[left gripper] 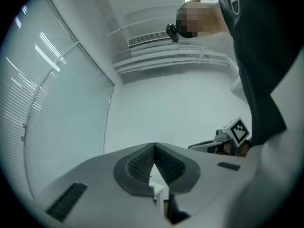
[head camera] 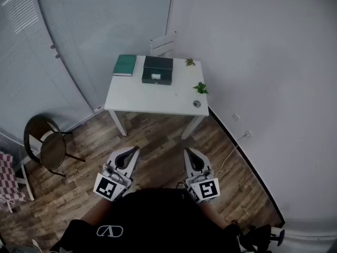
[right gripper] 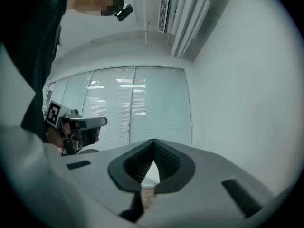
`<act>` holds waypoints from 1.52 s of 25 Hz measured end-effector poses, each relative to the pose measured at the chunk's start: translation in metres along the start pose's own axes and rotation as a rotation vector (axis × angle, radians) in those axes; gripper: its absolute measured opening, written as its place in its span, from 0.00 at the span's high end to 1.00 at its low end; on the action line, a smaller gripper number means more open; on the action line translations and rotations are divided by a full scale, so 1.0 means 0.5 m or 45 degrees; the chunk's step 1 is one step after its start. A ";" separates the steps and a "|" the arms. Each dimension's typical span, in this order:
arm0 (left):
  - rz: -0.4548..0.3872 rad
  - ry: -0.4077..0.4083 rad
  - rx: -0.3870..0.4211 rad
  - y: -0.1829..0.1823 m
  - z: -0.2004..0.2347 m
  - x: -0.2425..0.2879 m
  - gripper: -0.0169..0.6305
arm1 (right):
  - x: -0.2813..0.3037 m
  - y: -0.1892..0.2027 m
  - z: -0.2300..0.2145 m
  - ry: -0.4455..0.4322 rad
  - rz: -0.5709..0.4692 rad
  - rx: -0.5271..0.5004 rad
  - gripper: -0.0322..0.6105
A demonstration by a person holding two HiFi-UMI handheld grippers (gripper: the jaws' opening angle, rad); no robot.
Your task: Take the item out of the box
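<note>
The dark rectangular box (head camera: 157, 70) sits shut near the far edge of the white square counter (head camera: 142, 98), with a pale label on its front side; the item inside cannot be seen. Just beside it on the left lies a green hardcover book (head camera: 125, 65). To its right, a small green potted plant (head camera: 190, 62) stands at the far corner, and a second small leafy plant (head camera: 200, 87) stands along the right edge. A little round grey object (head camera: 197, 104) rests at the near right corner. A white chair back (head camera: 163, 44) shows behind the counter, and a round dark metal-framed chair (head camera: 48, 144) stands on the brown wood-plank floor (head camera: 158, 133) to the left. Both grippers are held low in front of the person, well apart from the counter and box. The left gripper (left gripper: 154, 146) has its ribbed dark pads pressed together at the tips and holds nothing. The right gripper (right gripper: 153, 141) is likewise closed tip to tip and empty.
</note>
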State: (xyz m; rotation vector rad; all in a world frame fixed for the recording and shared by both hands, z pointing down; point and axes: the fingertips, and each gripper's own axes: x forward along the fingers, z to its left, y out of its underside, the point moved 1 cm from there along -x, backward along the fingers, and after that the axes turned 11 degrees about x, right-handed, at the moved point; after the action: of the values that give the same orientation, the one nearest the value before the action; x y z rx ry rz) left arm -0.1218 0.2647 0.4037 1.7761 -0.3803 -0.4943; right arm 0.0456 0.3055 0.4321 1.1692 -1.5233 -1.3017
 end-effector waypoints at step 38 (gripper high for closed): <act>-0.023 -0.195 0.028 0.025 -0.030 0.123 0.96 | 0.016 0.014 -0.161 -0.152 -0.070 0.128 0.95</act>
State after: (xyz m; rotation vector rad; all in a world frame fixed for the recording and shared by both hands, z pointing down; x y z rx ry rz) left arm -0.0614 0.2433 0.4107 1.7696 -0.4779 -0.6435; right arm 0.1195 0.2777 0.4514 1.2227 -1.6696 -1.3658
